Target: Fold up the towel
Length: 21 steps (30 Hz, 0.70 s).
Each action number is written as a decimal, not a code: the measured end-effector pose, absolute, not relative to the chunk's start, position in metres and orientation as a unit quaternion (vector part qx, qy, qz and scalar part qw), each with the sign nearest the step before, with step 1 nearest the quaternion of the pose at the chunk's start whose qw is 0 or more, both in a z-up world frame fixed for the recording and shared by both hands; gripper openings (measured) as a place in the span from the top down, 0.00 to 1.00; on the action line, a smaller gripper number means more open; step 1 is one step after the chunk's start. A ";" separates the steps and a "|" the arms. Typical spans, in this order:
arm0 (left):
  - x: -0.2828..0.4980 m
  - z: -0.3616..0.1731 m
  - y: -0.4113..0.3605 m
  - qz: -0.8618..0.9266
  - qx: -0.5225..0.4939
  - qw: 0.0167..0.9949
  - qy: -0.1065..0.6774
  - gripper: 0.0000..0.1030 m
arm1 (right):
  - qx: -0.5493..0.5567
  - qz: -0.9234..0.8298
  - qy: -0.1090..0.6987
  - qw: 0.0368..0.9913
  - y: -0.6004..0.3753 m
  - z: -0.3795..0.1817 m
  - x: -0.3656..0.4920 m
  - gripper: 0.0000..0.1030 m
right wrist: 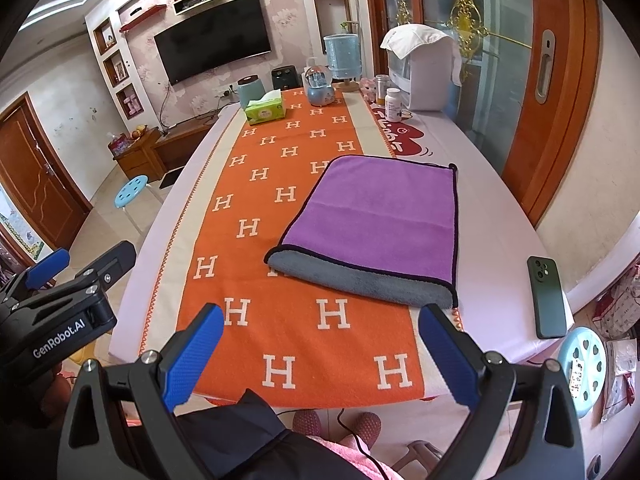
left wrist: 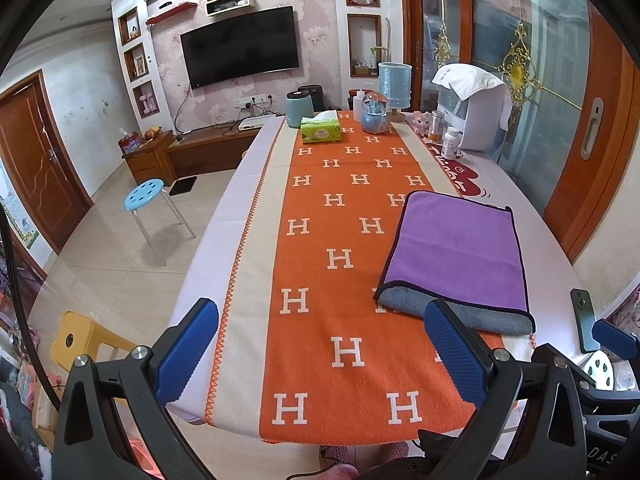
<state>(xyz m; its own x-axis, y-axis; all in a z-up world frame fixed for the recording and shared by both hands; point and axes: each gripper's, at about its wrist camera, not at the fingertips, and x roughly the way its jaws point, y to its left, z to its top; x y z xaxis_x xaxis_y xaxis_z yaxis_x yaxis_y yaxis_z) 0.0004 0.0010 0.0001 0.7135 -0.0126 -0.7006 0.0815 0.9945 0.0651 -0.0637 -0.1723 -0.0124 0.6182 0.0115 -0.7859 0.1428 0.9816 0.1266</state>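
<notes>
A black television [left wrist: 242, 46] is mounted on a floral-papered wall [left wrist: 320, 28], flanked by white recessed shelves [left wrist: 138, 60]. A low wooden cabinet [left wrist: 208, 150] is set beneath it. The floor [left wrist: 120, 248] is laid with pale tiles, on which a blue stool [left wrist: 144, 196] is placed. A brown door [left wrist: 32, 160] is fitted at left. Glass sliding doors [right wrist: 460, 20] with orange-brown frames are seen at right.

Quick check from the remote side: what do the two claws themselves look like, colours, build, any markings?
Both look identical. The left claw and right claw each have two blue, dimpled fingers on black angular frames with triangular cut-outs and silver pivot bolts. Seen from the right wrist, the left claw's body carries white "GenRobot.AI" lettering. A thin black cable runs below.
</notes>
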 end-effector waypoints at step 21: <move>0.013 -0.007 0.006 -0.058 0.057 0.917 0.390 0.01 | 0.103 -0.078 0.443 0.887 -0.164 -0.016 -0.060 0.05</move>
